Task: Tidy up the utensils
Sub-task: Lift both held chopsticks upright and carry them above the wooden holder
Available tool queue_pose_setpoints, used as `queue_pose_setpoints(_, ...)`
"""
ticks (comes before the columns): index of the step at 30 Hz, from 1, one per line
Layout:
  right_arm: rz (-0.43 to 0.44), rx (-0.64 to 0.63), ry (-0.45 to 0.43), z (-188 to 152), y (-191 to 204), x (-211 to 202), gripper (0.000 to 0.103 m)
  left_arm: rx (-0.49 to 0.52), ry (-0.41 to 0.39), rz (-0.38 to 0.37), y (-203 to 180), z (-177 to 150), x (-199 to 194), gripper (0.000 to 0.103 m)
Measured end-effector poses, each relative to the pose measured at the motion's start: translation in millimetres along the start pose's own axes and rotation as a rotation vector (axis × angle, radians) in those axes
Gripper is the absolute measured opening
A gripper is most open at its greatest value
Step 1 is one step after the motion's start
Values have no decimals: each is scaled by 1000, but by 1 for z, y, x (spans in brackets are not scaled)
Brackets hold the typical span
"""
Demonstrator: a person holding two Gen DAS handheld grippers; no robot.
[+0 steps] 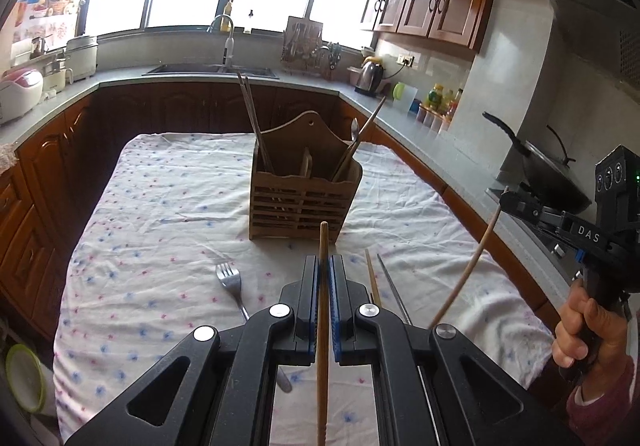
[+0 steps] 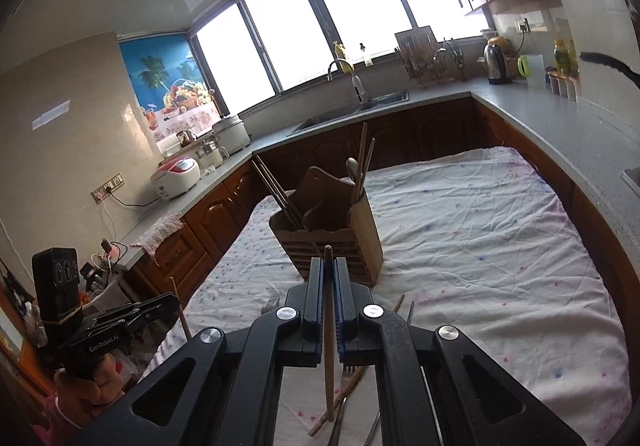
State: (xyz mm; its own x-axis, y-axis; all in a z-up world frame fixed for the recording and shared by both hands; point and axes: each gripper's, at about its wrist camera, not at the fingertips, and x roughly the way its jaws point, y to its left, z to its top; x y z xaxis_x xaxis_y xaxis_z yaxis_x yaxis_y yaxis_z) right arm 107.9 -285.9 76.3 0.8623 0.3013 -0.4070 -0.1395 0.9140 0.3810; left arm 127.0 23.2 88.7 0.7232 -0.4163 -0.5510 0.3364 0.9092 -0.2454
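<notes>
A wooden utensil holder point(image 1: 305, 193) stands on the cloth-covered table point(image 1: 168, 206); it holds chopsticks and a metal spoon point(image 1: 354, 130). My left gripper point(image 1: 324, 266) is shut on a wooden chopstick point(image 1: 322, 310), held above the table in front of the holder. My right gripper point(image 2: 329, 270) is shut on another wooden chopstick point(image 2: 329, 346), just short of the holder point(image 2: 332, 242). The right gripper also shows in the left wrist view point(image 1: 505, 199) with its chopstick point(image 1: 468, 266). A fork point(image 1: 231, 282), a wooden chopstick point(image 1: 373, 278) and a metal chopstick point(image 1: 394, 296) lie on the cloth.
Grey counters point(image 1: 420, 126) with wooden cabinets run around the table. A sink point(image 1: 212, 69), a kettle point(image 1: 370, 78), a rice cooker point(image 1: 20, 92) and a wok point(image 1: 556, 174) are on them. More utensils point(image 2: 344, 398) lie on the cloth under my right gripper.
</notes>
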Motion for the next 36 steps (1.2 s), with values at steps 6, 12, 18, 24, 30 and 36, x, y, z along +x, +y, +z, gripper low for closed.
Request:
queue_pose_setpoints(6, 9, -10, -30, 7, 6, -6, 4, -14, -44, 0, 3, -1, -18, 3)
queue_pose_setpoints(12, 17, -18, -48, 12, 10, -7, 4, -18, -85, 3, 7, 1, -30, 3)
queue_pose_setpoints(18, 23, -19, -64, 18, 12, -5, 4, -25, -113, 12, 13, 7, -33, 3)
queue_pose_setpoints(24, 25, -21, -79, 27, 15, -2, 4, -24, -139, 19, 18, 17, -32, 3)
queue_pose_setpoints(30, 23, -24, -92, 36, 16, 5, 4, -24, -166, 21, 23, 26, -29, 3)
queue_pose_setpoints(36, 18, -23, -105, 48, 15, 15, 4, -20, -189, 17, 27, 40, -22, 3)
